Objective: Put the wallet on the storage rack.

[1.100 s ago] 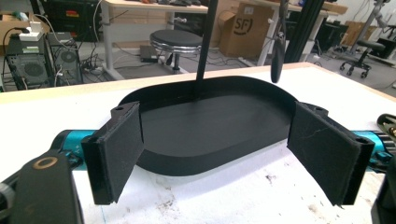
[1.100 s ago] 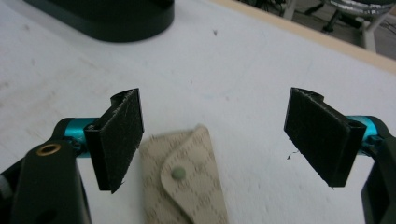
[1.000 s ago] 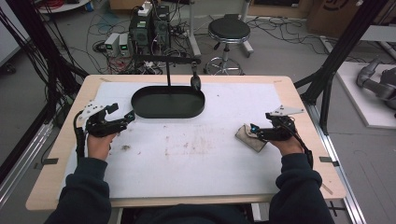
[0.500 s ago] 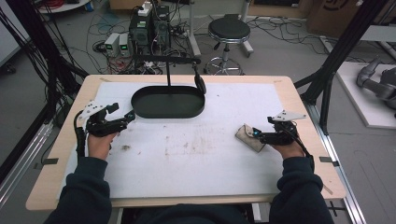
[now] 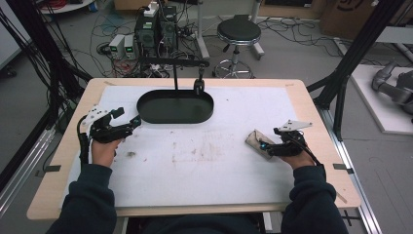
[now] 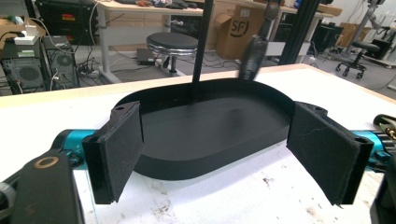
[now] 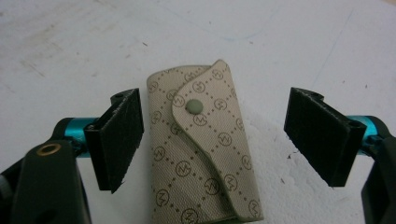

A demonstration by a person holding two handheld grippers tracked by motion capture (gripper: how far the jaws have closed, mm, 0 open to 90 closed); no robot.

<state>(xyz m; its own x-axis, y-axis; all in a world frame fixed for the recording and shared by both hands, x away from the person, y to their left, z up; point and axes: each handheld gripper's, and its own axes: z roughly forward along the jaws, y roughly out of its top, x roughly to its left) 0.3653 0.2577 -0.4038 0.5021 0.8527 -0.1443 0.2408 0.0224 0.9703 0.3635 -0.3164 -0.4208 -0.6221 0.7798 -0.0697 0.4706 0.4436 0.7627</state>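
A small beige patterned pouch (image 7: 201,149) with a snap flap lies flat on the white table cover; in the high view the pouch (image 5: 256,141) sits at the right. My right gripper (image 7: 219,140) is open, its jaws standing on either side of the pouch without touching it; the right gripper (image 5: 267,146) rests low over the pouch. A black oval tray (image 5: 175,106) lies at the back centre. My left gripper (image 5: 130,124) is open and empty, pointing at the tray's left end. The tray (image 6: 210,130) spans the gap between the left gripper (image 6: 224,154) jaws.
A black stand with a hanging black handle (image 5: 198,86) rises at the tray's far edge. Scuff marks and crumbs (image 5: 130,154) dot the white table cover (image 5: 195,165). A stool (image 5: 237,33) and computers stand on the floor beyond the table.
The right gripper has dropped lower and crept slightly left over the pouch. The left gripper has stayed put.
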